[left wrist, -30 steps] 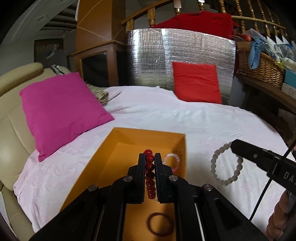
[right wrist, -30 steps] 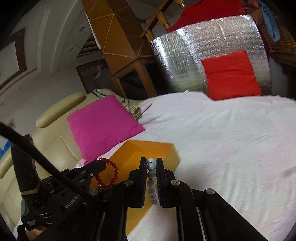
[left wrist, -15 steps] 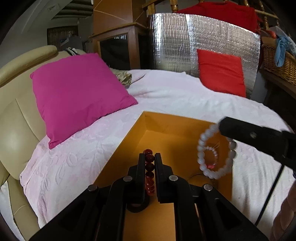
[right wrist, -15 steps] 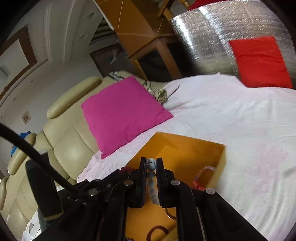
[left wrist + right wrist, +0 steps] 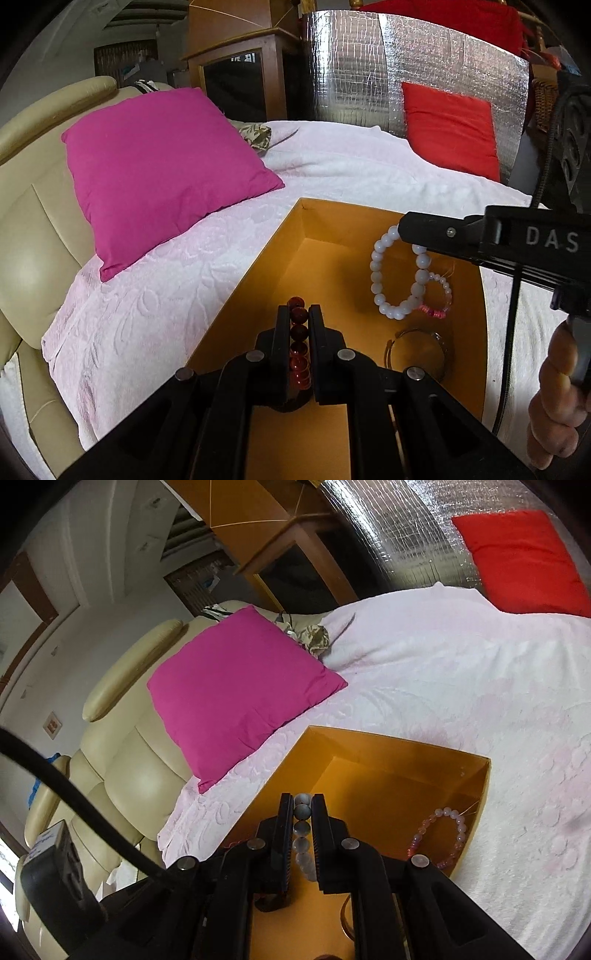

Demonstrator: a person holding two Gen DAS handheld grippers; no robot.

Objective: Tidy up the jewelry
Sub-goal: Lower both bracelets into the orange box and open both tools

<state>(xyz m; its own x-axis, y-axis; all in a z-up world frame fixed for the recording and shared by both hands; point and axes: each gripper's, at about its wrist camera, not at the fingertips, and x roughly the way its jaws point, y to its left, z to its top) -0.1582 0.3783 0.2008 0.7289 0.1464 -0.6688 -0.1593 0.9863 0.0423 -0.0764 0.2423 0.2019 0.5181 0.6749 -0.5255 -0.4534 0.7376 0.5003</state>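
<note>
While over one orange box (image 5: 373, 218) | two tools (each clenching one bracelet)

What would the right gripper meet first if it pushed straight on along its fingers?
Probably the orange box's inner floor or far wall. The right gripper, shut on the white bead bracelet, angles down into the box; nothing else shows in its line, though depth is unclear.

A box (image 5: 291, 236) sat on a bedspread (image 5: 155, 295), with a pillow (image 5: 159, 170) to its left, leaning on a sofa (image 5: 33, 206). Behind, at the far right, a cushion (image 5: 450, 129) leaned on a foil panel (image 5: 354, 74). Inside the box, near its right wall, lay a small beaded bracelet (image 5: 450, 827) and, nearer the camera, a bangle (image 5: 417, 350). A cabinet (image 5: 240, 77) stood behind the pillow.
</note>
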